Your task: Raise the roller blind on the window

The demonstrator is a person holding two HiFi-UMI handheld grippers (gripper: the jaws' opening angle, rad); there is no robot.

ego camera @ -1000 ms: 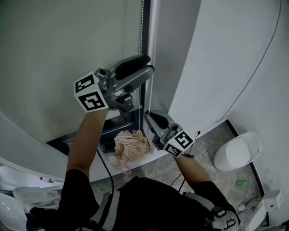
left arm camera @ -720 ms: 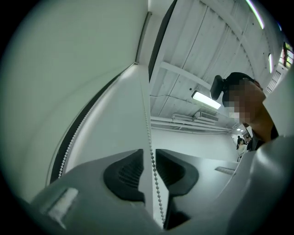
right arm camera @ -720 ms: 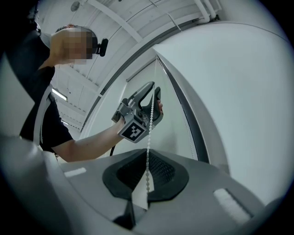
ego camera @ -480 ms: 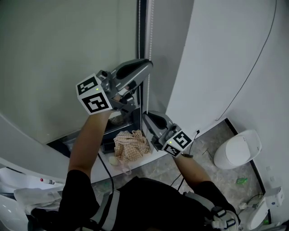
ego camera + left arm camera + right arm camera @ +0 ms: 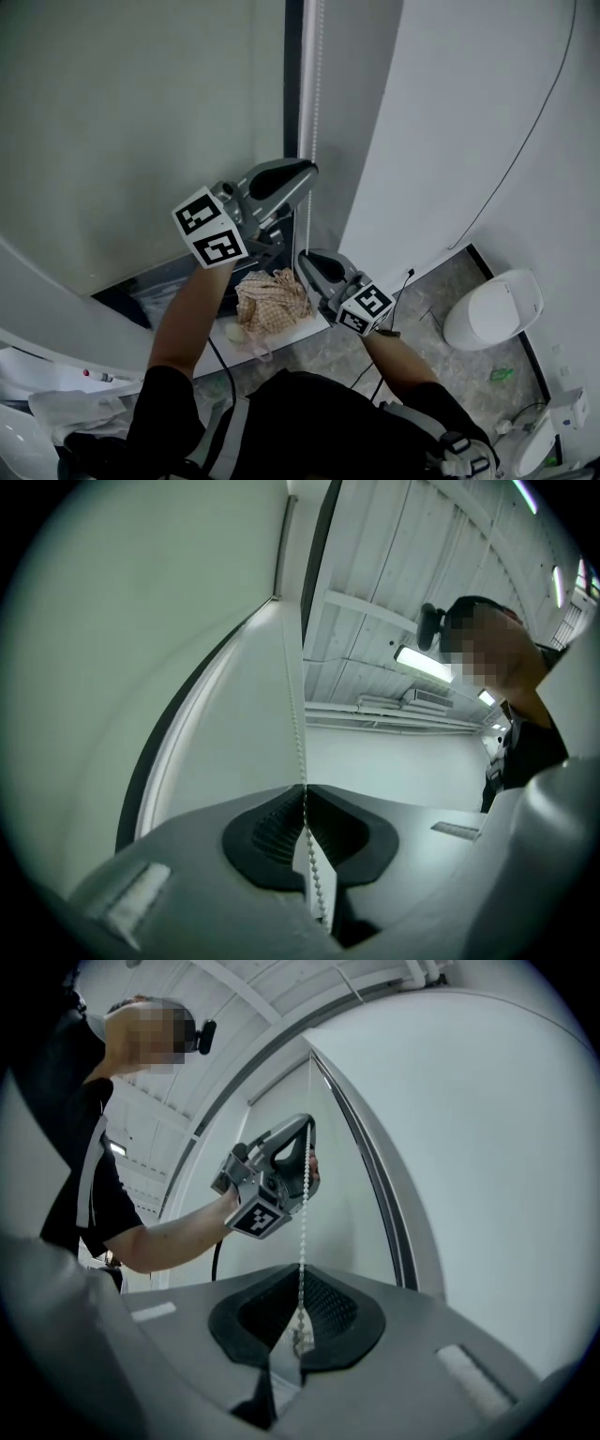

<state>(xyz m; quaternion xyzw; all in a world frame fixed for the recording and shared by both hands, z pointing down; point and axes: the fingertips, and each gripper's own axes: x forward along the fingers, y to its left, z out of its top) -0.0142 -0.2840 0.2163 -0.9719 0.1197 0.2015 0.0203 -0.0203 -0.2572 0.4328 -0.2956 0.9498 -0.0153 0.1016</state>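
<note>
As both grippers share the bead chain [image 5: 313, 94], work it hand under hand. Left gripper [image 5: 302, 172]: jaws have just been closing, now narrow, pinching the chain high up. Right gripper [image 5: 304, 257]: clamped narrow on the chain lower down. Roller blind [image 5: 141, 112] is lowered, left of the chain. Judgement: draw straight down along the chain, steadily, loosing one grip at a time so the beads don't slip

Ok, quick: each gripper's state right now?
Left gripper: jaws just closing, now shut on the white beaded blind chain.
Right gripper: shut on the same chain, lower down.
</note>
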